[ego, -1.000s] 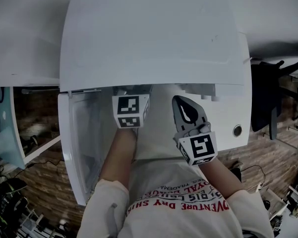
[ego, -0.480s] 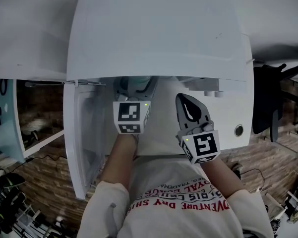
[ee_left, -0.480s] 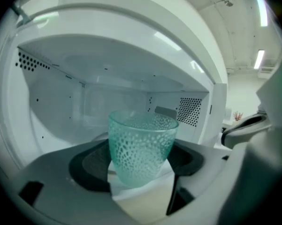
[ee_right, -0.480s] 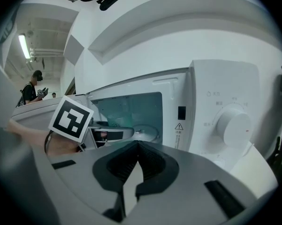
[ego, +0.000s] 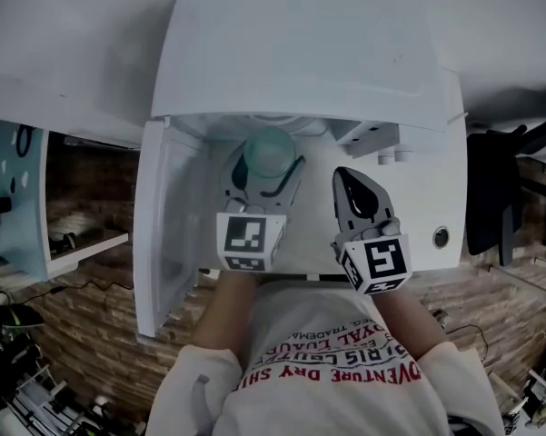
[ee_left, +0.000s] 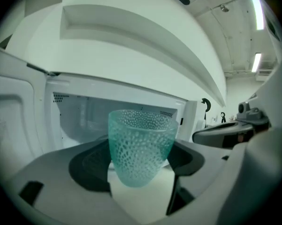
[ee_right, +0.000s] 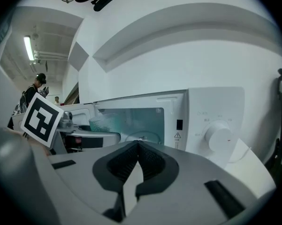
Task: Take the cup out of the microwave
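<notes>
**Cup Held at the Microwave Opening, Left Gripper Engaged**

**Left gripper.** The left gripper (ego: 265, 173) pinches the cup (ego: 269, 151) between its two jaws. In the left gripper view, the dark pads (ee_left: 89, 165) press against opposite sides of the cup (ee_left: 141, 146), near its lower half. The cup is a translucent teal tumbler with a dimpled wall. It stands upright with its mouth upward, and its base hangs free in the gap between the jaws, resting on no surface.

**Cup position.** In the head view, the cup sits just in front of the microwave (ego: 291, 62), at the near edge of the open cavity and left of the control panel. In the left gripper view, the cavity (ee_left: 84, 116) lies behind the cup. Whether the cup has fully cleared the opening cannot be determined.

**Door.** The microwave door (ego: 159, 234) is swung open to the left.

**Right gripper.** The right gripper (ego: 350, 182) is positioned to the right of the cup, apart from it, in front of the control panel. In the right gripper view, its jaws (ee_right: 137, 149) are pressed together with nothing between them. This view faces the round dial (ee_right: 217, 137), with the open cavity (ee_right: 131, 121) to its left.

**Marker cubes.** The left gripper's marker cube (ego: 250, 242) and the right gripper's marker cube (ego: 374, 263) sit at the near ends of the grippers.
</notes>
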